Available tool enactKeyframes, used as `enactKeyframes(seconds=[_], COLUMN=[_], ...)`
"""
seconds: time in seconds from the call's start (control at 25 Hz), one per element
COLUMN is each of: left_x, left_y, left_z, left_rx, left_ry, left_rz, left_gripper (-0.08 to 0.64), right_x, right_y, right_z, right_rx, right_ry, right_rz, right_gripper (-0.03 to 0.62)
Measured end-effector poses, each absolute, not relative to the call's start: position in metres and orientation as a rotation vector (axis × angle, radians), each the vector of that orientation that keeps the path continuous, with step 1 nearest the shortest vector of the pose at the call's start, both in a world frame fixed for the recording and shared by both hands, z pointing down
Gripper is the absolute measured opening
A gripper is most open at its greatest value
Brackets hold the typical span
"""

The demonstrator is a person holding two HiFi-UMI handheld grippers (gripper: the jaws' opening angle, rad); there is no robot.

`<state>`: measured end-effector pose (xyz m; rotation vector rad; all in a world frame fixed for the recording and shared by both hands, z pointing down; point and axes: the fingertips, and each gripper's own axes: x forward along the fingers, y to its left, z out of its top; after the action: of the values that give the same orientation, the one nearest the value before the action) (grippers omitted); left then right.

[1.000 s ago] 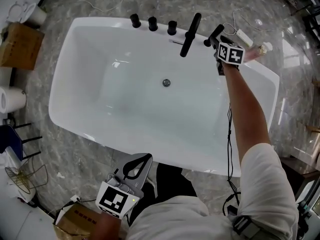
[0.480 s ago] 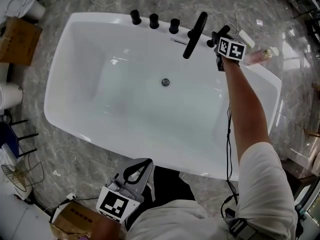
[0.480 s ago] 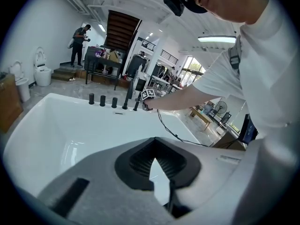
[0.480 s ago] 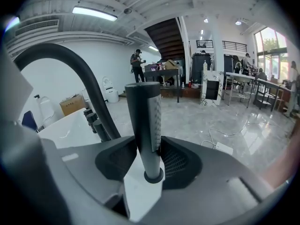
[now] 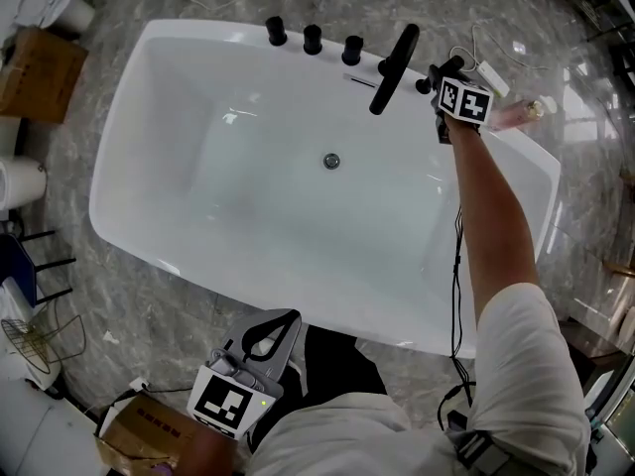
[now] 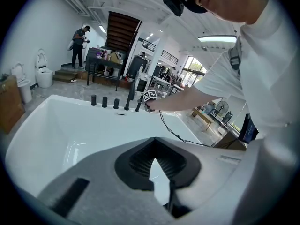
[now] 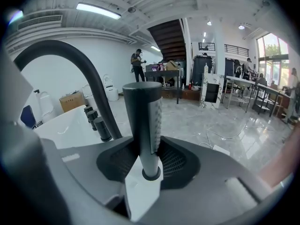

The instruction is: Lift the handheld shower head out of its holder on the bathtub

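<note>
Grey marble floor [image 5: 129, 296] surrounds white bathtub [image 5: 258, 201]; drain [image 5: 331, 161] at tub bottom. Head view alone gives layout: three knobs [image 5: 312, 38] and spout [image 5: 394, 56] on far rim, right gripper [image 5: 444, 79] at that rim's right end, left gripper [image 5: 283, 320] low outside near rim, fingers together, nothing between. Right gripper view alone shows grip: shower head [image 7: 143, 125] upright in holder [image 7: 151, 177], jaws just been closing, pads clamped on its sides.

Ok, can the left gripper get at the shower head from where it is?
Probably not. The left gripper is on the near side of the tub, and the shower head stands on the far rim, with the whole tub between them. It would have to come across first.
</note>
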<state>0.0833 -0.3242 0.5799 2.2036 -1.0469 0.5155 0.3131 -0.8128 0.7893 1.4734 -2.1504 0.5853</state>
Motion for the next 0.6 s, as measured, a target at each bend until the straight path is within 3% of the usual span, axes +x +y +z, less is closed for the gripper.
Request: enactKeyframes(seconds=[0.6], left_x=[0.088], left_y=[-0.3], left_z=[0.548], left_rx=[2.265], left_ry=[-1.054], left_rz=[0.497], left_gripper=[0.006], right_x=[0.305], right_y=[-0.788], right_z=[0.723], right_rx=[1.453], right_ry=[-2.201], right_rz=[0.453], right_gripper=[0.146])
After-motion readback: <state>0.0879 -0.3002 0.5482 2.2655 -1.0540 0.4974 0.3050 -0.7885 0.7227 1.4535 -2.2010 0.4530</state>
